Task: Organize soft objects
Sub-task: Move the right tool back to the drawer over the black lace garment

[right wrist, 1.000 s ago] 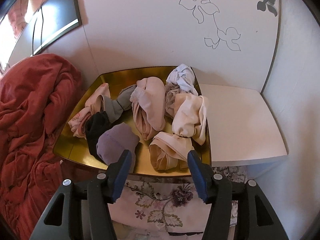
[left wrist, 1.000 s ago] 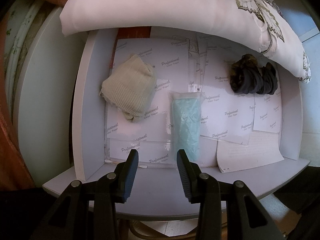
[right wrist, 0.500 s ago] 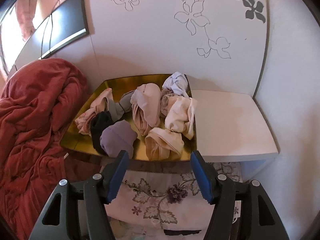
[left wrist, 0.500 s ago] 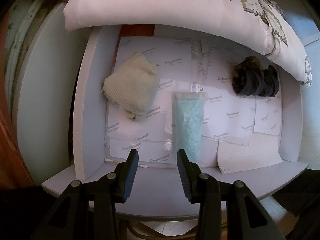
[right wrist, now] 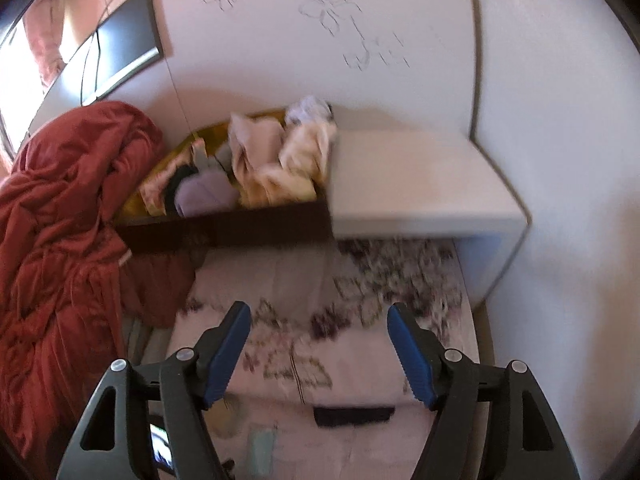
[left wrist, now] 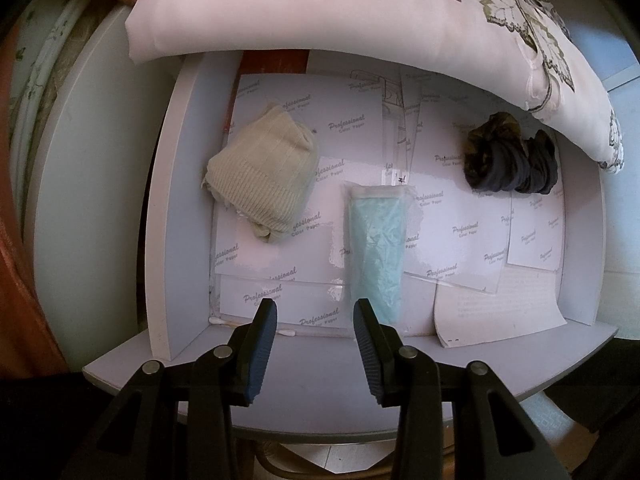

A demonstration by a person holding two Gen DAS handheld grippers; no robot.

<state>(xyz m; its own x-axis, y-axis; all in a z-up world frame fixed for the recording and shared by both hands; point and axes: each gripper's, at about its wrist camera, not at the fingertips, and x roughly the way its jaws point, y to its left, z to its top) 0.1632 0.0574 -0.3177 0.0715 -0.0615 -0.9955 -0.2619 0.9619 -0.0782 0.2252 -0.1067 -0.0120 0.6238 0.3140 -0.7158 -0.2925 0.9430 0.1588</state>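
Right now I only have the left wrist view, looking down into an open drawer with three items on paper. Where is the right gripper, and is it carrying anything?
Observer: The right gripper is empty, jaws open and just widened, nothing between them. It hangs over the floral pillow.
Operator: Where are the remaining soft things?
Observer: In a gold tray on the white shelf beyond the pillow, piled with rolled socks, mostly beige, one lavender roll at the near edge.
Operator: Anything beside that tray?
Observer: A red quilt is heaped to its left, touching the tray's left end.
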